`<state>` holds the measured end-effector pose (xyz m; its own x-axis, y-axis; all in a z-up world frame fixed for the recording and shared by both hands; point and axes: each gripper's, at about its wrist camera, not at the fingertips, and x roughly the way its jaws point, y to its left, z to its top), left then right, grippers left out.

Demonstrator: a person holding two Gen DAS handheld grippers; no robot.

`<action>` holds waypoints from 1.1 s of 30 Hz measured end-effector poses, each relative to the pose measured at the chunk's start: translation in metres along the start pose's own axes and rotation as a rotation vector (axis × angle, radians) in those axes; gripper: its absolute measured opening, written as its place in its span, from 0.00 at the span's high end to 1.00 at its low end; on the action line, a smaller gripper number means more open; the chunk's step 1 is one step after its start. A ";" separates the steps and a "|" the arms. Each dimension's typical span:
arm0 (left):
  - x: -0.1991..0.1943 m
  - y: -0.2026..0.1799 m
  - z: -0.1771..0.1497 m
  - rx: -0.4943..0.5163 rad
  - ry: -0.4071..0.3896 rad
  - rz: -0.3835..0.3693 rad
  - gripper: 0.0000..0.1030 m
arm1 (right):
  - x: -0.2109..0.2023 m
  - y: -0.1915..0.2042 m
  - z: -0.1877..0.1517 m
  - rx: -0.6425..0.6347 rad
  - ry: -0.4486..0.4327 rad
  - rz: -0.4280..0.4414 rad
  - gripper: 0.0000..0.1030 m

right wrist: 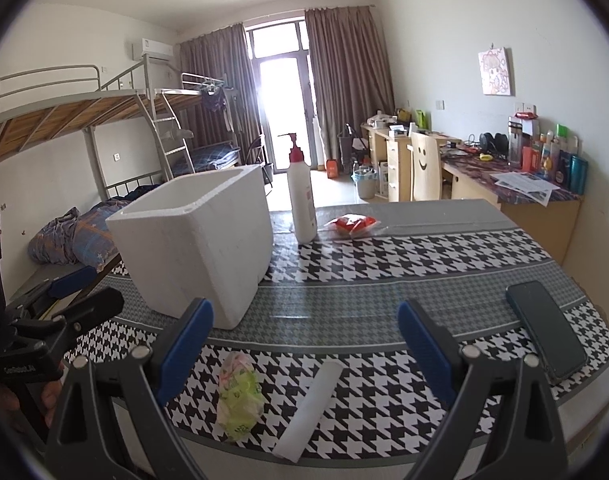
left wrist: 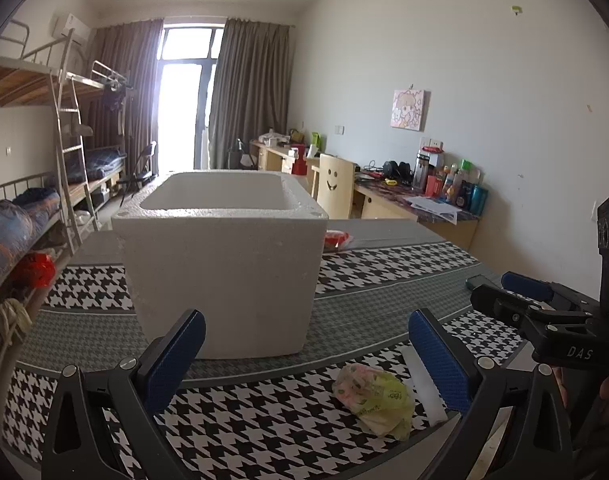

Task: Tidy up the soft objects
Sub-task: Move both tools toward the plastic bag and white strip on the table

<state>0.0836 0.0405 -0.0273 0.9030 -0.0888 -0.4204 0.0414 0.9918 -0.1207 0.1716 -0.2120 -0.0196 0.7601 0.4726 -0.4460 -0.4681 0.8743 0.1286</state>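
Observation:
A white foam box (left wrist: 224, 264) stands open-topped on the houndstooth tablecloth; it also shows in the right wrist view (right wrist: 196, 248). A soft yellow-green packet (left wrist: 374, 398) lies on the cloth near the front edge, with a white foam strip (left wrist: 422, 384) beside it. In the right wrist view the packet (right wrist: 238, 396) and the strip (right wrist: 310, 410) lie between my fingers' reach. My left gripper (left wrist: 304, 356) is open and empty, above the cloth in front of the box. My right gripper (right wrist: 304, 344) is open and empty above the packet and strip.
A red soft packet (right wrist: 350, 225) and a white pump bottle (right wrist: 300, 196) stand at the far side of the table. A dark phone (right wrist: 544, 328) lies at the right. Bunk beds (right wrist: 84, 120) stand left, desks (right wrist: 504, 184) right.

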 end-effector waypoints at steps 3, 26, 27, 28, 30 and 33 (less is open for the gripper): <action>0.001 0.000 0.000 -0.001 0.006 -0.003 0.01 | 0.001 -0.002 -0.002 0.004 0.008 -0.004 0.07; 0.018 0.000 -0.009 -0.007 0.074 -0.025 0.01 | 0.015 -0.014 -0.015 0.035 0.067 -0.015 0.07; 0.019 -0.001 -0.010 -0.005 0.078 -0.027 0.01 | 0.016 -0.016 -0.016 0.040 0.072 -0.017 0.07; 0.019 -0.001 -0.010 -0.003 0.081 -0.029 0.01 | 0.017 -0.017 -0.017 0.043 0.075 -0.019 0.07; 0.022 -0.001 -0.011 0.002 0.088 -0.028 0.01 | 0.018 -0.018 -0.018 0.047 0.082 -0.022 0.07; 0.026 -0.002 -0.012 0.005 0.103 -0.037 0.01 | 0.020 -0.021 -0.021 0.047 0.097 -0.028 0.07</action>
<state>0.1016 0.0354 -0.0489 0.8518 -0.1337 -0.5065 0.0758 0.9882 -0.1333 0.1869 -0.2230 -0.0499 0.7245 0.4371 -0.5330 -0.4237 0.8923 0.1558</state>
